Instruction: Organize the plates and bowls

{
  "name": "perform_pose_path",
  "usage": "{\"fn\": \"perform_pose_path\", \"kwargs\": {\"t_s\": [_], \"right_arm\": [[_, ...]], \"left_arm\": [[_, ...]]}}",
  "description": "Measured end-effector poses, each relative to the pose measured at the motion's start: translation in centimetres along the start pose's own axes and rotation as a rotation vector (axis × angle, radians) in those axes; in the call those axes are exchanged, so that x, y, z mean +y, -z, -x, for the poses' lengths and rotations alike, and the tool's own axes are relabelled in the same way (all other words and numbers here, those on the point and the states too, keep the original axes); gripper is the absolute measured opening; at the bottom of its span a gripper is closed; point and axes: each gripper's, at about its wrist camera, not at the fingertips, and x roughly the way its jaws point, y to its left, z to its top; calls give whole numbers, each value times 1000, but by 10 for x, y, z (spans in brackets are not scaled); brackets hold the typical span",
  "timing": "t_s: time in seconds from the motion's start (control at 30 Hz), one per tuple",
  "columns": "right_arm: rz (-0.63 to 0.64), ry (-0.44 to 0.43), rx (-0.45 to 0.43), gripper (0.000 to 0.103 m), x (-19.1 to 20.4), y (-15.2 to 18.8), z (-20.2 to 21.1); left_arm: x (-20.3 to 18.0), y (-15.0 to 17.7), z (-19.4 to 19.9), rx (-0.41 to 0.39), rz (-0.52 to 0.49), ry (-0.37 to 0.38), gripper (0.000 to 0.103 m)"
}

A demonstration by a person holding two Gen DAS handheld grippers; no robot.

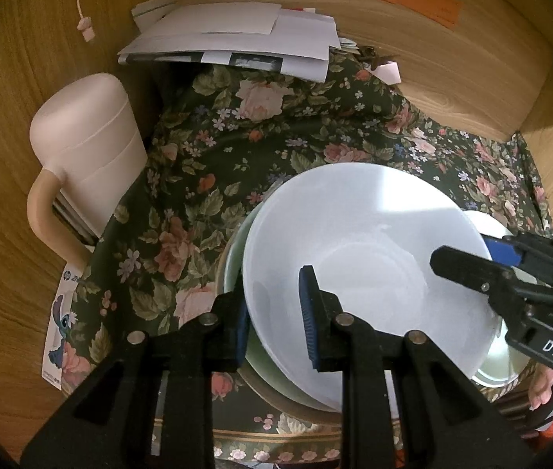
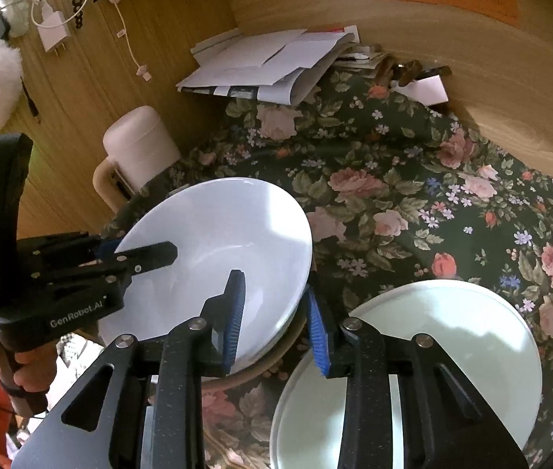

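White bowl (image 1: 354, 250) sits in a green dish on floral cloth (image 1: 214, 164), near-centre. Left gripper (image 1: 276, 324) pinches its left rim; right gripper (image 2: 274, 322) straddles the right rim, pads slightly apart. Pale plate (image 2: 452, 332) just right.

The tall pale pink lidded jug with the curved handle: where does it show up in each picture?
Left wrist view: the pale pink lidded jug stands at the left edge, beside the wooden wall.
Right wrist view: the jug is upper left of centre, behind the white bowl.
Shared landmark: the stack of white papers.
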Motion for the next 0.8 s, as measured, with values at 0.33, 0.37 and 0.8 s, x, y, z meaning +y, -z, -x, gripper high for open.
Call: {"fn": "perform_pose_path", "kwargs": {"t_s": [0.33, 0.37, 0.8], "right_arm": [[-9, -13, 6, 29, -4, 3, -1], [-9, -16, 4, 29, -5, 4, 0], [-7, -12, 1, 44, -11, 2, 3]], "left_arm": [[0, -13, 1, 2, 7, 0, 24], [0, -14, 2, -3, 7, 0, 24], [21, -12, 13, -16, 58, -33, 32]]}}
